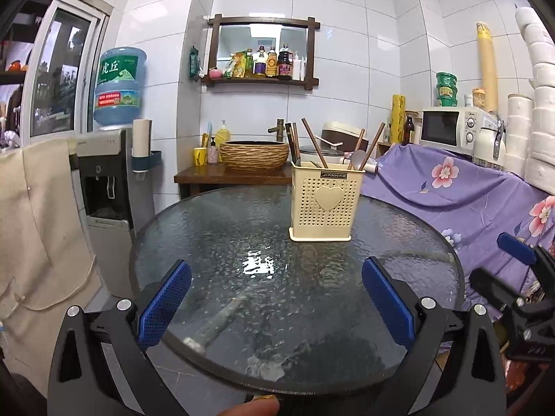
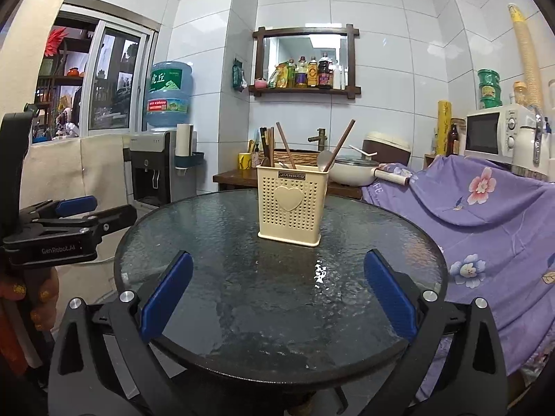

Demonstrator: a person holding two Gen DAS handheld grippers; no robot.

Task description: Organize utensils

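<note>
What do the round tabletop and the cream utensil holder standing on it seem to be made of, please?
The round tabletop looks like textured glass with a dark rim: its rippled surface shows bright glare, and a leg shows through it in the left wrist view. The cream utensil holder looks like matte moulded plastic, judging by its rows of small perforations and raised heart.

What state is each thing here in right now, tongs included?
Left tongs: open, empty, above the table's near edge.
Right tongs: open, empty, likewise.
Utensil holder: upright on the glass table.
Chopsticks: standing tilted in the holder.
Spoon: in the holder, bowl end up.
</note>
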